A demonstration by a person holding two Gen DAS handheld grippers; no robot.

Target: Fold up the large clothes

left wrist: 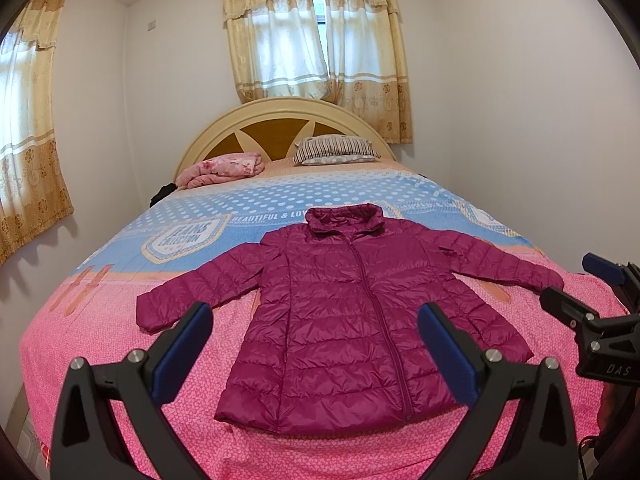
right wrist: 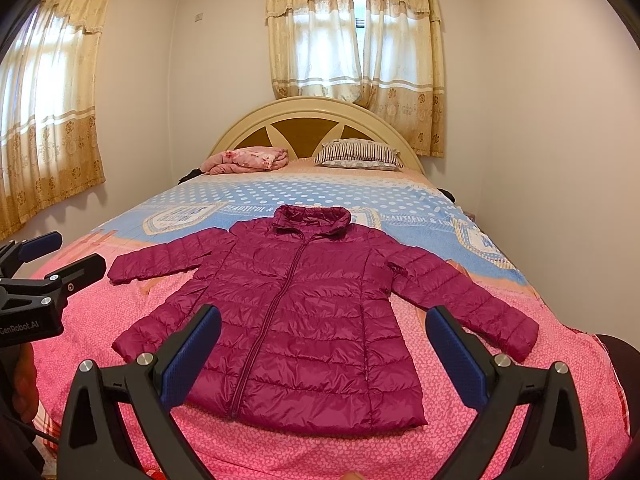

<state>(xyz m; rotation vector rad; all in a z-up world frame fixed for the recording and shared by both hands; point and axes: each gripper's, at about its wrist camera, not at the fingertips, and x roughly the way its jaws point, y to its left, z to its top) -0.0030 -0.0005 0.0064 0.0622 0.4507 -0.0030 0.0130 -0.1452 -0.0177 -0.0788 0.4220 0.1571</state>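
Left wrist view showed the magenta quilted puffer jacket (left wrist: 344, 320) lying flat, zipped, sleeves spread, on the bedspread (left wrist: 100, 344). Left gripper (left wrist: 316, 344) and right gripper (right wrist: 324, 344) hovered with jaws spread, holding nothing. Fabric looked light, soft and slippery; a sleeve cuff (right wrist: 516, 336) offered a likely pinch point.

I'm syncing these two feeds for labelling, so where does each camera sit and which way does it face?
Left wrist: on the left gripper at the bed's foot, facing the headboard over the magenta jacket; its own open fingers show, the right gripper at the right edge.
Right wrist: on the right gripper, same heading, slightly rightward; the left gripper shows at the left edge.
Shared: jacket, bedspread, striped pillow, curtains.
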